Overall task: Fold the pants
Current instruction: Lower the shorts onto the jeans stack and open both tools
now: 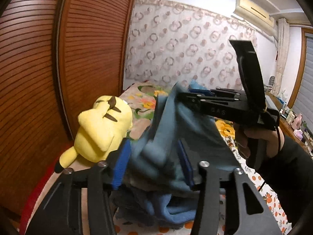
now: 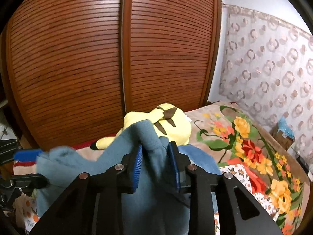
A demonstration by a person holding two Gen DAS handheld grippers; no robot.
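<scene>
One pair of blue pants (image 1: 166,137) hangs bunched above the floral bed (image 2: 254,137), nowhere near a tidy fold; most of the folding looks left to do; two grippers in play; the left gripper (image 1: 152,166) stands parted with cloth loose between its pads; the right gripper (image 2: 156,166) likewise parted around a fabric ridge; one yellow plush toy (image 2: 166,125) lies behind.

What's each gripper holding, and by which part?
Blue pants: bunched fabric sits between the pads of the left gripper and the right gripper; whether either clamps it cannot be told.
</scene>
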